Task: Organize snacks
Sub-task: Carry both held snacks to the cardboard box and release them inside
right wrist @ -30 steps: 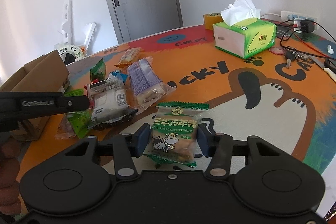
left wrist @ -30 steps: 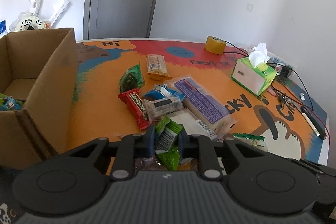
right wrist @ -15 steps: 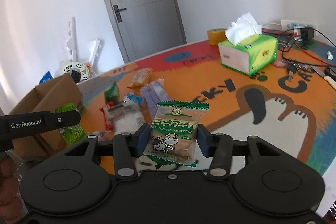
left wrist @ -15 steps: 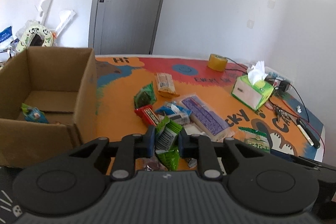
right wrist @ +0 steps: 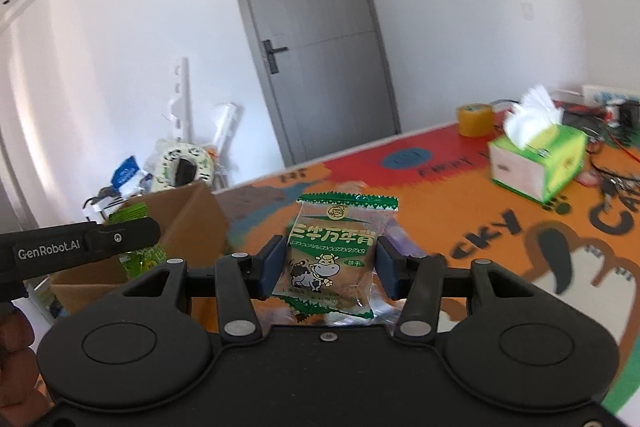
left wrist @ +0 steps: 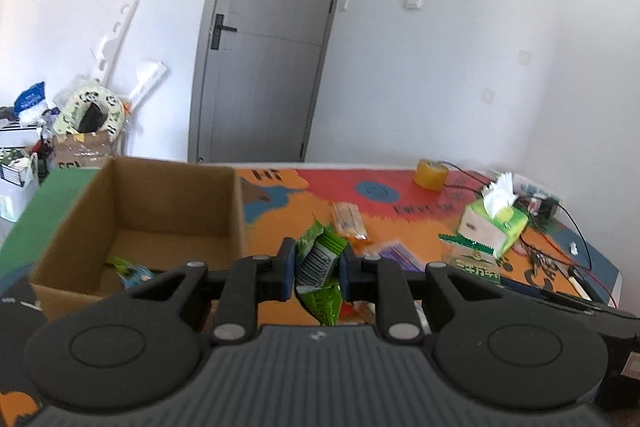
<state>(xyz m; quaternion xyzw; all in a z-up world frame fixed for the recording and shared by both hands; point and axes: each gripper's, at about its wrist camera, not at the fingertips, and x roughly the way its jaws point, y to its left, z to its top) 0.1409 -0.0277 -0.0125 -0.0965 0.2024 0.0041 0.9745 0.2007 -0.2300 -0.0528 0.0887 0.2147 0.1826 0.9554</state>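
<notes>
My left gripper is shut on a green snack packet and holds it in the air just right of the open cardboard box. A small packet lies on the box floor. My right gripper is shut on a clear cow-print biscuit packet, lifted above the table. That packet also shows in the left wrist view. The left gripper shows in the right wrist view beside the box. More snacks lie on the orange table mat.
A green tissue box, a yellow tape roll and cables with a charger sit at the table's far right. Clutter and a grey door stand beyond the table, behind the box.
Both grippers have risen with their packets and moved left toward the cardboard box. The box interior now shows more fully in the left wrist view.
</notes>
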